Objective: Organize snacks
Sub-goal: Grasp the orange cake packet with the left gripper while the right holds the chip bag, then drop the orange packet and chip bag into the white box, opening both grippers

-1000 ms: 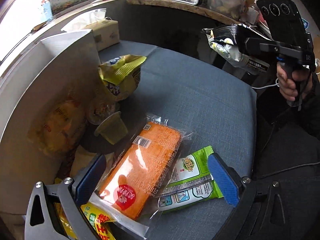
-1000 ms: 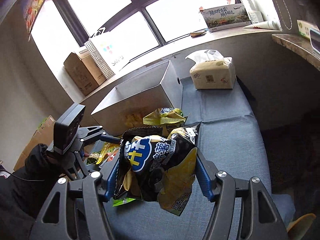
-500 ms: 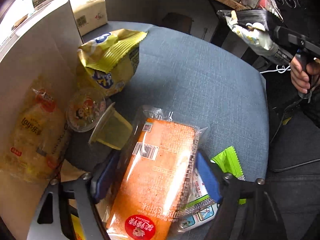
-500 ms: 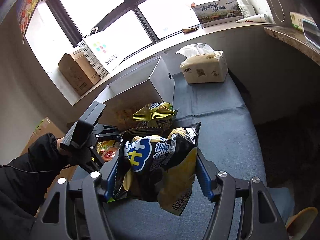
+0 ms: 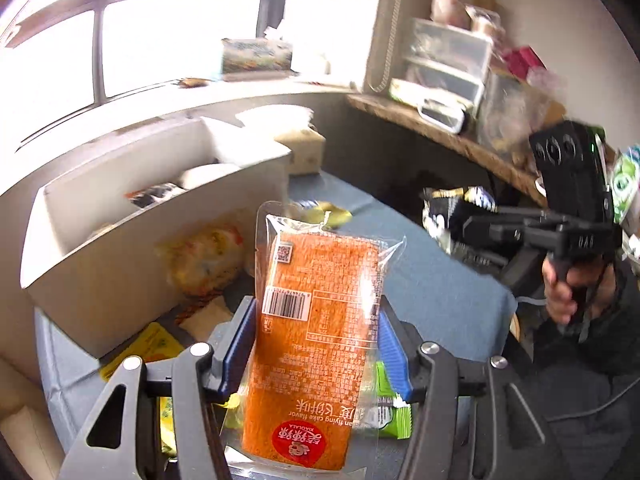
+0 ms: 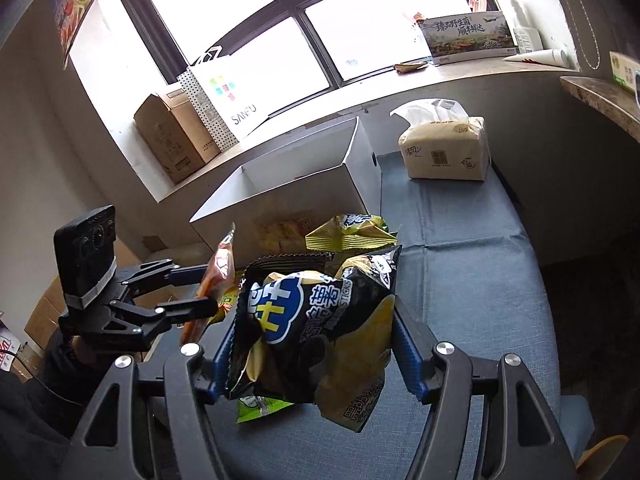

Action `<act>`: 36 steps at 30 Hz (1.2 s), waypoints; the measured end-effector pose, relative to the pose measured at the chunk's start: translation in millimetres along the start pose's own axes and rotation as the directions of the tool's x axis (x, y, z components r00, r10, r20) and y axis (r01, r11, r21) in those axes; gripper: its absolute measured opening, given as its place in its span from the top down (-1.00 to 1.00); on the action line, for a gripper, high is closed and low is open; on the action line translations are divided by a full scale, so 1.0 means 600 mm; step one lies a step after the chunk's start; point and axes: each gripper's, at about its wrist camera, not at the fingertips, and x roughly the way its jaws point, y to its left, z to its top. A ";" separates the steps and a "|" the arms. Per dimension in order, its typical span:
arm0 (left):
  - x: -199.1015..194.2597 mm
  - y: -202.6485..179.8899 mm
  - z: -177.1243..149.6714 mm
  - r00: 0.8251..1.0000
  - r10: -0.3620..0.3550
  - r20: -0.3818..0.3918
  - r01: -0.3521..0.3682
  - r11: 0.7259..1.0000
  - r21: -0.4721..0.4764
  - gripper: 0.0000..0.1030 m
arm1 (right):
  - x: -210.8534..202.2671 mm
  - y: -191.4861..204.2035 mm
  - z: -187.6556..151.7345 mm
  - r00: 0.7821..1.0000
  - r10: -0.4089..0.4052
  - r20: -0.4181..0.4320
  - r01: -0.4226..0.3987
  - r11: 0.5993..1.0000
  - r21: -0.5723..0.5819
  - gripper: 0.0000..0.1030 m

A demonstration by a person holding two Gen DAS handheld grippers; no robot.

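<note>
1. Two snack packs are held off the worktop (image 6: pixel 472 280): an orange cake pack (image 5: pixel 316 344) in the left gripper (image 5: pixel 316 344) and a black chip bag (image 6: pixel 316 332) in the right gripper (image 6: pixel 312 352).
2. Held upright, the orange cake pack has its barcode facing the left wrist camera, and the blue fingers (image 5: pixel 240 344) press on both of its long edges. A second ago it lay flat on the blue-grey cloth with the fingers spread wide to either side; the jaws have just been closing onto it, and the pack is now lifted clear, just in front of the white box (image 5: pixel 132 240).
3. Between the right gripper's fingers (image 6: pixel 408 352) the black chip bag hangs crumpled, pinched at both sides, in front of the white box; this grip looks the same as a second ago.
4. One white box stands open at the back left of the worktop, with a few things inside that are too blurred to name.
5. Against the box's near wall lean one yellow-orange bag (image 5: pixel 204 256) and one yellow-green chip bag (image 6: pixel 348 234).
6. One green sachet (image 5: pixel 394 416) lies on the cloth in front of the box, under the lifted cake pack.
7. One tissue pack (image 6: pixel 444 150) sits to the right of the box, well apart from the snacks.
</note>
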 end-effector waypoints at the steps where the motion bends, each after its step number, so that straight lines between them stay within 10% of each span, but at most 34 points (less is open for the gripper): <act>1: -0.019 0.008 0.005 0.999 0.027 0.042 -0.026 0.999 -0.040 -0.19 | 0.007 0.007 0.006 1.000 0.002 -0.002 -0.002 1.000 -0.007 -0.37; 6: -0.091 0.082 0.038 0.956 0.228 0.187 -0.178 0.952 -0.247 -0.19 | 0.047 0.050 0.053 0.999 0.033 0.013 -0.032 0.997 -0.070 -0.37; 14: -0.083 0.228 0.125 0.914 0.317 0.255 -0.183 0.880 -0.438 -0.20 | 0.135 0.109 0.192 0.994 0.089 0.070 -0.079 0.988 -0.136 -0.37; 24: 0.010 0.338 0.203 0.900 0.399 0.177 -0.270 0.827 -0.493 -0.24 | 0.287 0.081 0.316 0.998 0.035 0.046 -0.032 0.998 -0.061 -0.37; 29: 0.019 0.367 0.193 0.904 0.415 0.104 -0.301 0.789 -0.535 -0.99 | 0.311 0.057 0.330 0.999 0.022 0.023 -0.022 1.000 0.015 -0.98; 36: -0.004 0.345 0.168 0.905 0.409 0.119 -0.304 0.816 -0.491 -1.00 | 0.289 0.052 0.318 0.999 -0.003 0.051 0.003 1.000 -0.006 -1.00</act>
